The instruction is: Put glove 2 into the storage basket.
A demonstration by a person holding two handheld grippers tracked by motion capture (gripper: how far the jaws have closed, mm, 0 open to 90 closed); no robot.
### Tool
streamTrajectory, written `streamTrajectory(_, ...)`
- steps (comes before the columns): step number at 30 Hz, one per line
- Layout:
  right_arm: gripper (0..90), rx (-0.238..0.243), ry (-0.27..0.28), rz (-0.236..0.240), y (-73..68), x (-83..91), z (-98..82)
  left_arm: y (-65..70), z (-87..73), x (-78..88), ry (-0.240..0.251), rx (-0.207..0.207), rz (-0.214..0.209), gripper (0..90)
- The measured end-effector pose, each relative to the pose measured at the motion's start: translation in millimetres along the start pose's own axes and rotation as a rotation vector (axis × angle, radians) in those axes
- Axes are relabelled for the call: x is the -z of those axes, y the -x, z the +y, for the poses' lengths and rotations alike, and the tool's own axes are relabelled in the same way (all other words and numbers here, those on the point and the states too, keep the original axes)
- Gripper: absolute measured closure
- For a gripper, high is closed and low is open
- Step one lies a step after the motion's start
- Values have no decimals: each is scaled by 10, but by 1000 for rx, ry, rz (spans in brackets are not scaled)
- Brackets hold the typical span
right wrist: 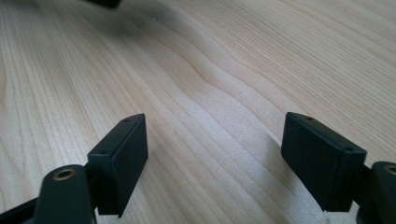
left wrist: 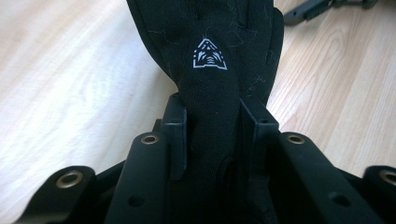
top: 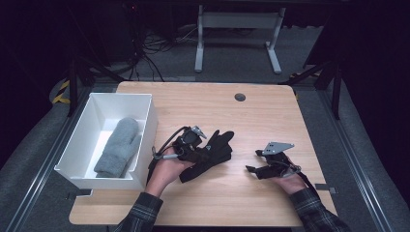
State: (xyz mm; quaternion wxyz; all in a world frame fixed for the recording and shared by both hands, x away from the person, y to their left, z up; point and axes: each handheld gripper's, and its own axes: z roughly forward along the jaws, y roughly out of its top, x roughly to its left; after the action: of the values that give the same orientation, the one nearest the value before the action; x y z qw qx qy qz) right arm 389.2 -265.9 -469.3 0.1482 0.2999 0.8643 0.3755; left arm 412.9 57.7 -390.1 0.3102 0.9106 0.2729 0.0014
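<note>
Left claw (left wrist: 212,135) clenched on black glove (top: 209,153) at tabletop (top: 241,193) centre; right claw (right wrist: 212,158) released, 3 o'clock. Risk: fabric slipping out before white bin (top: 145,104) at 9 o'clock, grip near cuff only.

L gripper (top: 205,145): jaws clamping on a glove (left wrist: 219,70), pointing fwd-right over the table.
R gripper (top: 255,161): jaws standing wide apart w/ nothing between, resting low, pointing left.
Forearms: both coming in from the near edge.
</note>
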Motion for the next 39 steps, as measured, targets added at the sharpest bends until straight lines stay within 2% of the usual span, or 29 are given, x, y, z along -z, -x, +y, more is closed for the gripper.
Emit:
streamTrajectory(9, 237, -1, 0, 2, 2, 0, 0, 13, 143, 494, 50, 34, 48, 683)
streamTrajectory(15, 238, -2, 1, 3, 2, 0, 0, -52, 221, 818, 80, 46, 90, 682)
streamTrajectory(20, 238, -2, 1, 2, 3, -1, 0, -135, 225, 1067, 104, 62, 130, 682)
streamTrajectory(28, 238, 2, 3, 6, 13, 20, -21, -316, 59, 1460, 151, 120, 197, 683)
streamTrajectory(29, 236, 2, 3, 7, 20, 29, -29, -345, 20, 1519, 156, 137, 210, 683)
streamTrajectory(30, 236, 5, 1, 10, 33, 42, -39, -345, 20, 1519, 156, 137, 210, 683)
streamTrajectory(33, 236, 8, 0, 16, 51, 52, -48, -435, -108, 1691, 168, 174, 254, 683)
streamTrajectory(39, 217, 19, -2, 26, 62, 46, -43, -586, -357, 1925, 186, 246, 307, 683)
